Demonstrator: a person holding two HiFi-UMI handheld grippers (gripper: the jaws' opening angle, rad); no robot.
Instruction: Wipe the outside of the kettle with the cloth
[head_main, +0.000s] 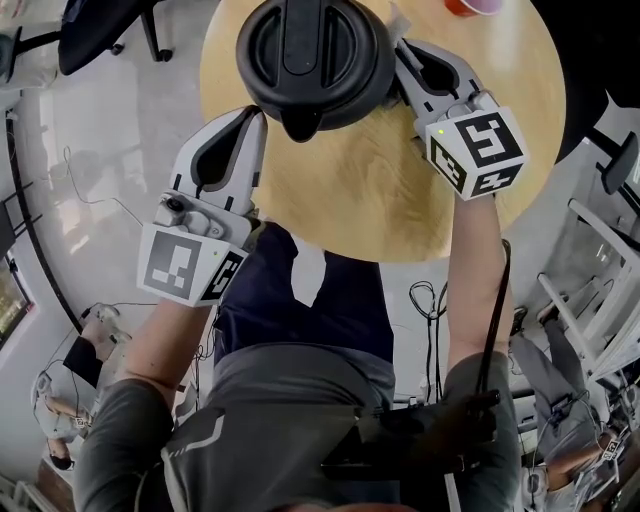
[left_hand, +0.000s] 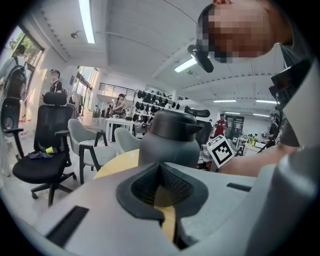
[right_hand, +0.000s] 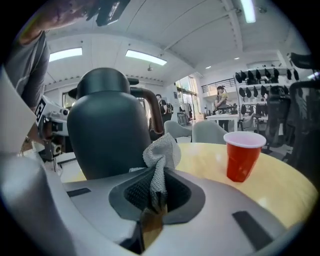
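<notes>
Standing on the round wooden table (head_main: 400, 200), close to the edge nearest the person, the dark kettle (head_main: 310, 60) sat upright with its lid on and its spout (head_main: 300, 125) turned toward the person. Its body looked smooth, rigid and rounded, likely slick under a jaw, and heavy if it held water. The curved handle (right_hand: 150, 112) seemed the sounder place to steady it, since the wall offered no edge to pinch.

The cloth (right_hand: 161, 155), a pale knitted rag, was soft and limp. It rose in a crumpled bunch just in front of the kettle's flank, though whether it touched the wall could not be told. The right gripper (right_hand: 157, 192) had its jaws clamped on the cloth's lower end, and in the head view it lay close against the kettle's right side. With so little cloth standing free, the rag would probably need pressing flat to wipe well.

The left gripper (head_main: 255, 115) hung off the table's edge beside the spout with its jaws drawn together on nothing, apart from the kettle.

A red cup (right_hand: 243, 155) stood further out on the table, well clear of the kettle. Office chairs and people filled the room beyond.
</notes>
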